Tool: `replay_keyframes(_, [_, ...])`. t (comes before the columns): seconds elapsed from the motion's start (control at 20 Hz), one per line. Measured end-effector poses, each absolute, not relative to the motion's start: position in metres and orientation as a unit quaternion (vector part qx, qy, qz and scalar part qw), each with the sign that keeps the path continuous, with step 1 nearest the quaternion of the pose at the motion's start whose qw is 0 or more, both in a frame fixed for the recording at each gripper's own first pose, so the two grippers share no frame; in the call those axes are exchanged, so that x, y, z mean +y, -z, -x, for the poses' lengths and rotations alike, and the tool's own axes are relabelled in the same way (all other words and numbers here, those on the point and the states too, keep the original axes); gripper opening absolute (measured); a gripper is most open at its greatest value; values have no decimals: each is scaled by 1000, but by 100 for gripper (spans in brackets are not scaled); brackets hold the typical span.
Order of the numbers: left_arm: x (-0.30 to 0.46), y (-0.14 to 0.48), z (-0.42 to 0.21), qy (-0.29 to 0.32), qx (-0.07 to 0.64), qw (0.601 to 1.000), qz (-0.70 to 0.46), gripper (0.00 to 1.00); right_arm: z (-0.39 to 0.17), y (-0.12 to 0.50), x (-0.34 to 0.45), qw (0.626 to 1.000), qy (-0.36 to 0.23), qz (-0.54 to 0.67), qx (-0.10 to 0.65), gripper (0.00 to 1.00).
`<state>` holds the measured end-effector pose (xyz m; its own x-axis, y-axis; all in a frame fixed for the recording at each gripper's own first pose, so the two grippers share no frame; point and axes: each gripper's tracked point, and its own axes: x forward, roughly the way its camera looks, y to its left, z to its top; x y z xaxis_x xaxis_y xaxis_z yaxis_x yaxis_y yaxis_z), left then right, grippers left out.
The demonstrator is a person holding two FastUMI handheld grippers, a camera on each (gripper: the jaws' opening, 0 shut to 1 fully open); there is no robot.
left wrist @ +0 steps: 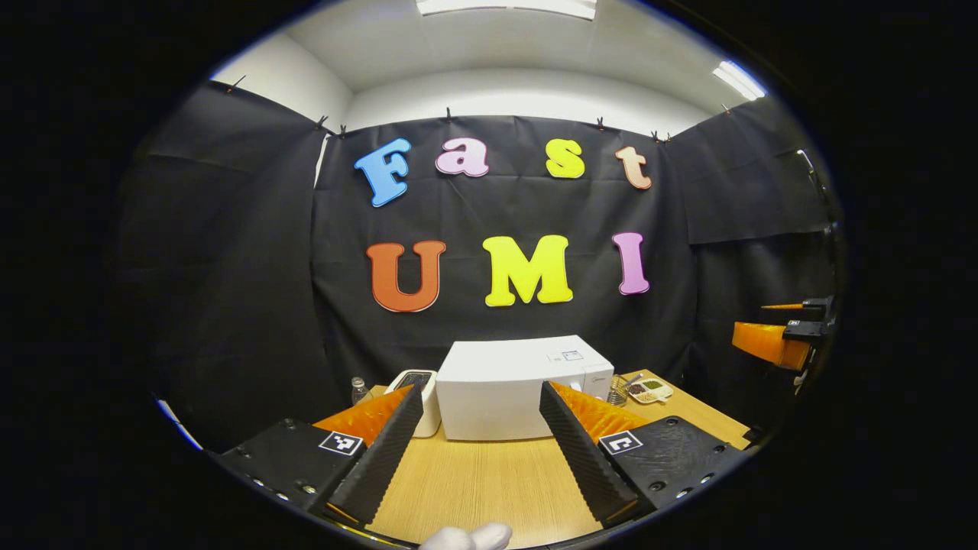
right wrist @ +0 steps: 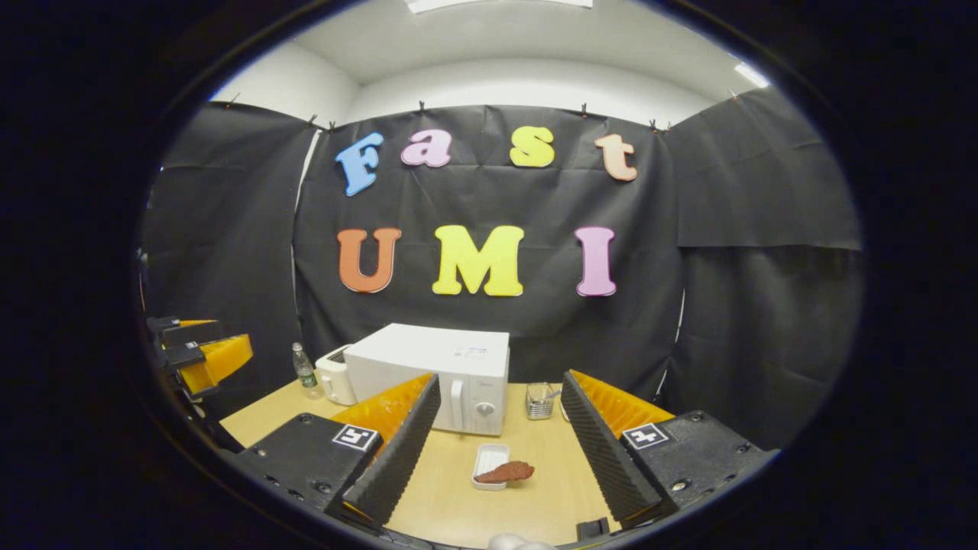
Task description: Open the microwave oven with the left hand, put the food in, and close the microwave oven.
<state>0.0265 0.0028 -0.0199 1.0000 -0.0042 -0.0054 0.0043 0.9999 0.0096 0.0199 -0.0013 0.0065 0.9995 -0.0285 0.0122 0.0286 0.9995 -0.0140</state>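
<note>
Bare wooden table (right wrist: 451, 496) is seen in front of the closed white microwave (right wrist: 439, 374) — open room there. The food (right wrist: 504, 471) is laid on a small white tray (right wrist: 489, 464), near the door. Left gripper (left wrist: 481, 428) and right gripper (right wrist: 497, 428) are held released, ridged fingers spread. A toaster (right wrist: 334, 374) and bottle (right wrist: 304, 367) are crowded just left of the oven.

A white toaster (right wrist: 334, 374) and a small bottle (right wrist: 305, 368) stand together on the wooden tabletop (right wrist: 451, 496); a wire holder (right wrist: 539, 402) and a compartmented dish (left wrist: 649, 390) sit farther along.
</note>
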Motion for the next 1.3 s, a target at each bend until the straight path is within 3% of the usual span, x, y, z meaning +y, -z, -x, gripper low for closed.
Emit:
replay_keyframes(0.05, [-2,25,-33,4,4,1000,-8,96,-21,-6,-5,1000,17,6,-4,92])
replay_keyframes(0.1, [-6,30,-38,6,1,1000,-9,96,-22,-6,-8,1000,18,4,-3,100])
replay_keyframes(0.4, [-71,88,-102,29,0,999,-24,96,-43,-10,-34,1000,7,3,12,100])
replay_keyframes(0.45, [-84,99,-115,33,5,999,-22,96,-47,-11,-42,1000,5,5,14,92])
replay_keyframes(0.5, [-99,112,-129,39,7,999,-16,96,-51,-13,-49,1000,3,5,17,92])
replay_keyframes(0.55, [-114,125,-142,45,15,999,-9,96,-56,-17,-55,1000,1,3,13,100])
replay_keyframes(0.6, [-126,134,-156,48,12,999,-2,96,-61,-20,-62,1000,-3,4,11,100])
replay_keyframes(0.65, [-138,147,-172,49,24,998,1,96,-66,-18,-71,1000,-2,8,14,92])
replay_keyframes(0.7, [-147,161,-188,49,34,998,5,96,-71,-16,-80,1000,0,14,19,100])
replay_keyframes(0.75, [-155,175,-204,48,43,998,9,96,-75,-15,-89,1000,4,18,24,92])
replay_keyframes(0.85, [-168,195,-239,41,47,998,2,96,-84,-12,-105,999,12,18,30,92])
replay_keyframes(0.9, [-172,202,-253,41,51,998,0,96,-87,-10,-113,999,17,20,34,100])
replay_keyframes(0.95, [-176,209,-268,41,51,998,-3,96,-92,-8,-119,999,22,21,38,100])
replay_keyframes(1.0, [-180,217,-282,40,53,998,-5,96,-95,-6,-124,999,25,22,43,92])
replay_keyframes(1.05, [-184,224,-293,42,55,998,-9,96,-99,-2,-129,998,27,23,49,100])
replay_keyframes(1.1, [-187,230,-303,42,58,997,-12,96,-101,-1,-132,998,28,24,52,92])
replay_keyframes(1.15, [-189,235,-309,41,62,997,-11,96,-104,2,-136,998,31,25,56,100])
replay_keyframes(1.25, [-189,237,-318,38,61,997,-13,95,-108,5,-140,997,30,25,62,100])
replay_keyframes(1.3, [-190,238,-321,39,58,997,-11,95,-111,6,-141,997,28,23,64,92])
